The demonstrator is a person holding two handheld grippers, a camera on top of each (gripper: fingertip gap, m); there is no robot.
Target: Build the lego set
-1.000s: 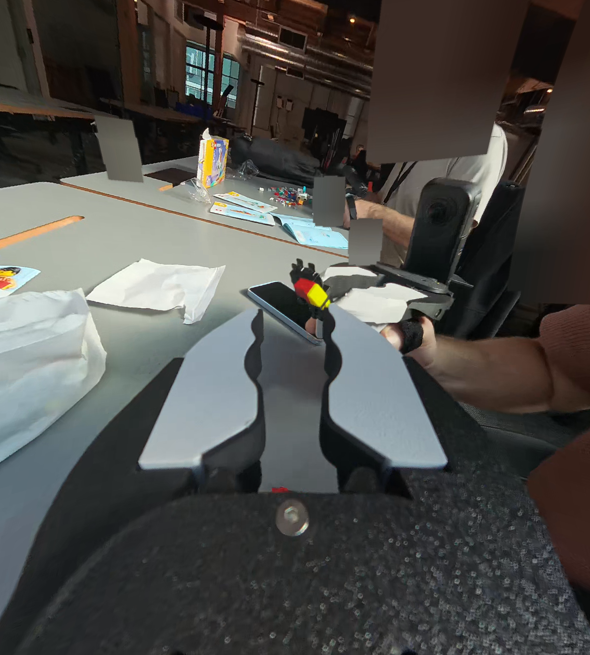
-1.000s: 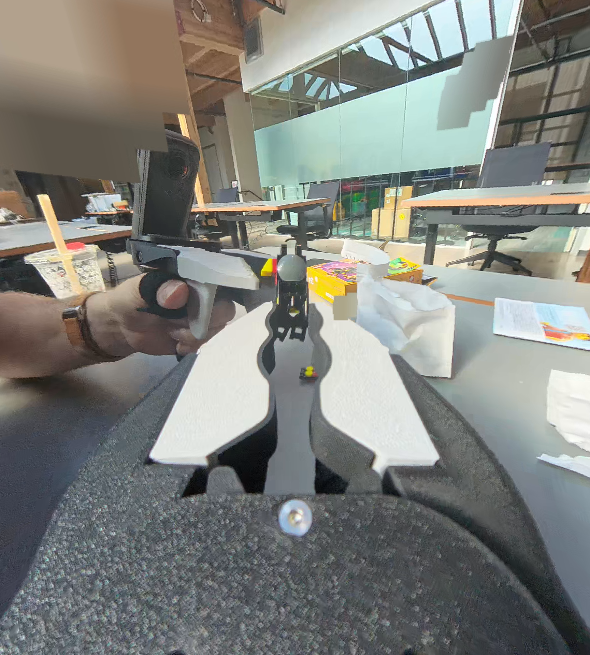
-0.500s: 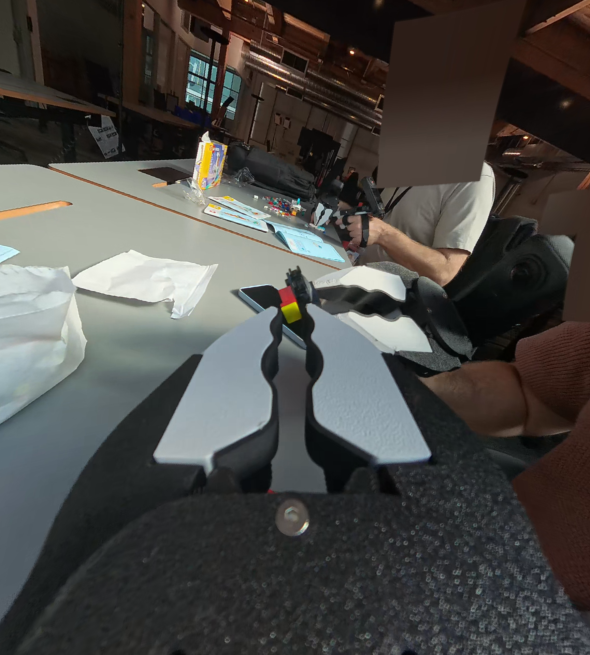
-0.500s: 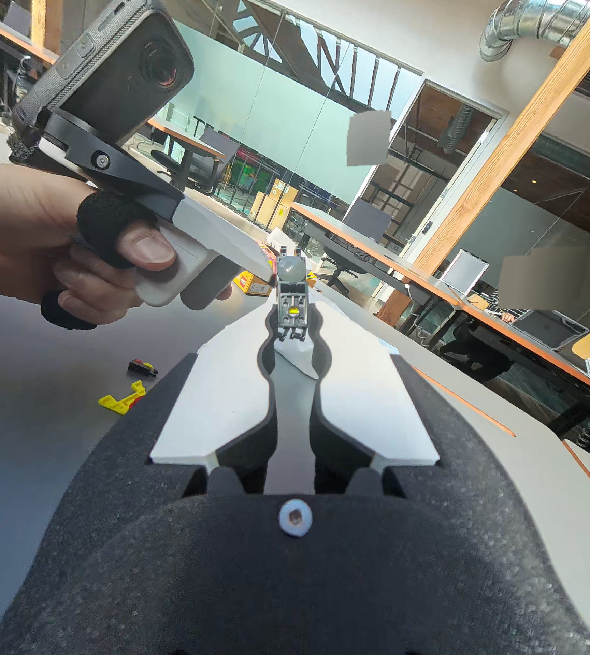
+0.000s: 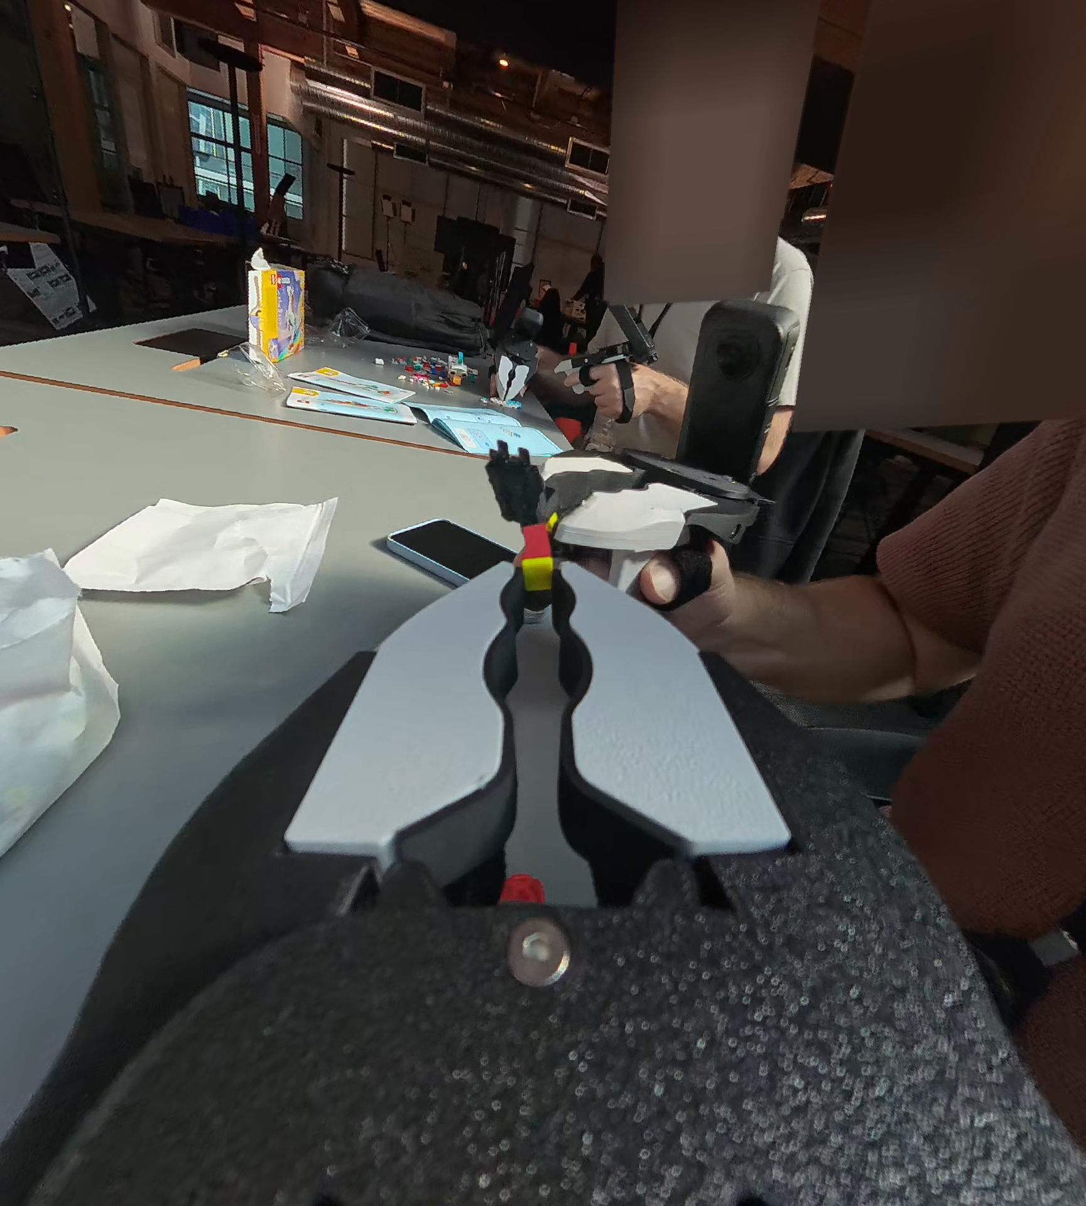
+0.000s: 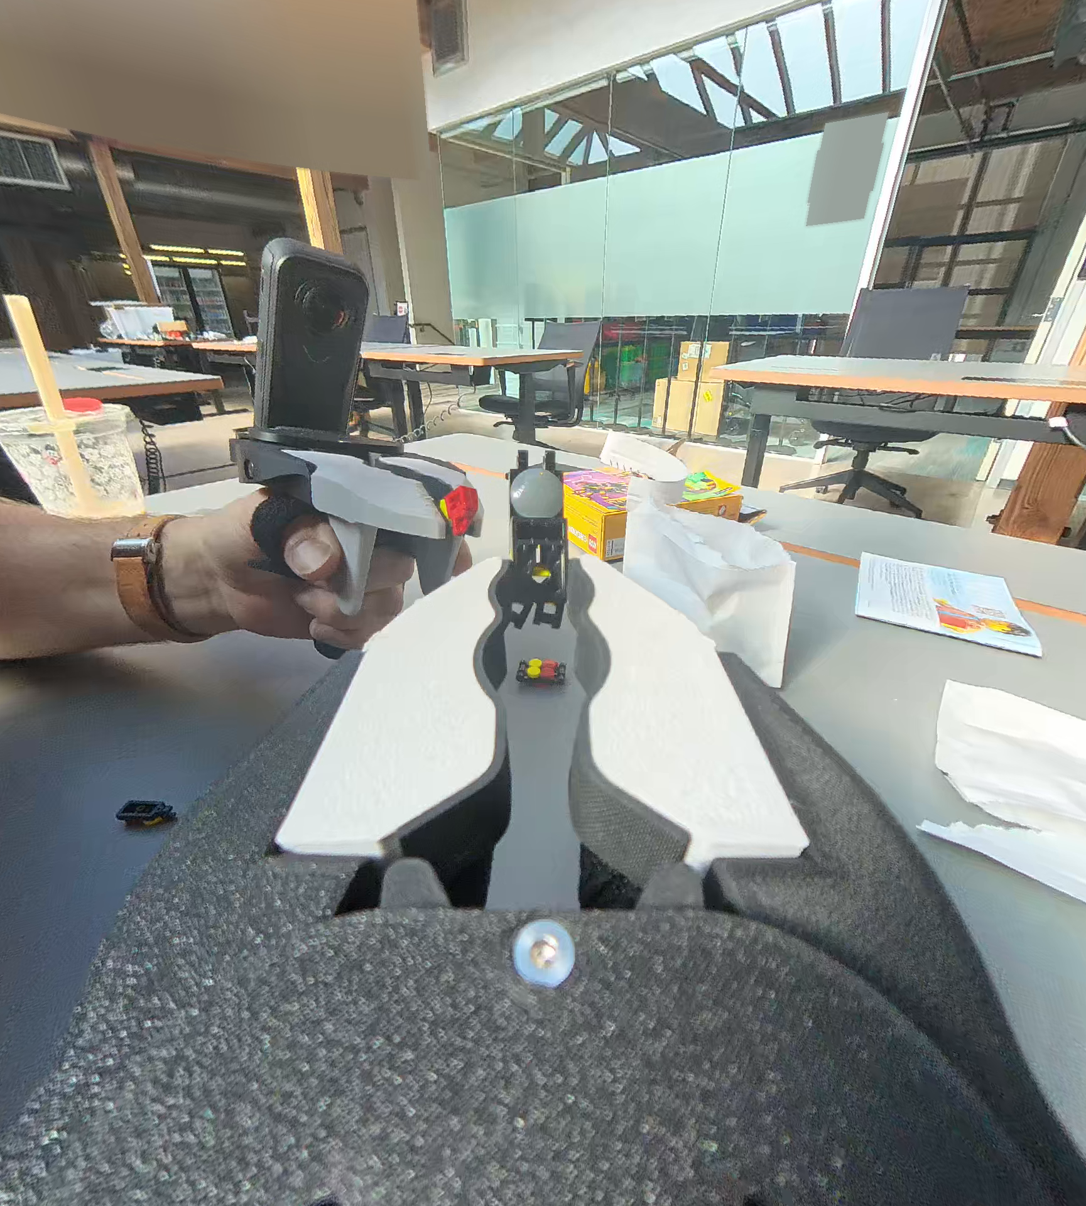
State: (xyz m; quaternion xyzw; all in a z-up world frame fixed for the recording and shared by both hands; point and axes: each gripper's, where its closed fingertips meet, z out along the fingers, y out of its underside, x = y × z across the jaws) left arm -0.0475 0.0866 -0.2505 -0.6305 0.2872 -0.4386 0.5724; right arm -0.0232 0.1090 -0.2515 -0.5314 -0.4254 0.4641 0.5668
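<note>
My left gripper (image 5: 537,584) is shut on a small red-and-yellow lego piece (image 5: 537,561), which stands up out of the fingertips. In the right wrist view the same gripper (image 6: 465,515) comes in from the left with the red piece (image 6: 460,508) at its tips. My right gripper (image 6: 537,577) is shut on a black lego assembly with a grey dome (image 6: 535,496) on top. In the left wrist view this black assembly (image 5: 514,486) hangs just above the red-and-yellow piece. Both are held above the grey table (image 6: 853,659).
A small black piece with yellow and red studs (image 6: 541,672) lies on the table under my right fingers, another black piece (image 6: 145,811) at the left. White paper bags (image 6: 710,568) (image 5: 5,685), a phone (image 5: 449,548), a yellow lego box (image 6: 599,515), a booklet (image 6: 945,600) and a cup (image 6: 64,457) stand around.
My left jaws have shut on the red-and-yellow piece, which was beside the black assembly. My right gripper tilted upward and came back level, still holding the black assembly.
</note>
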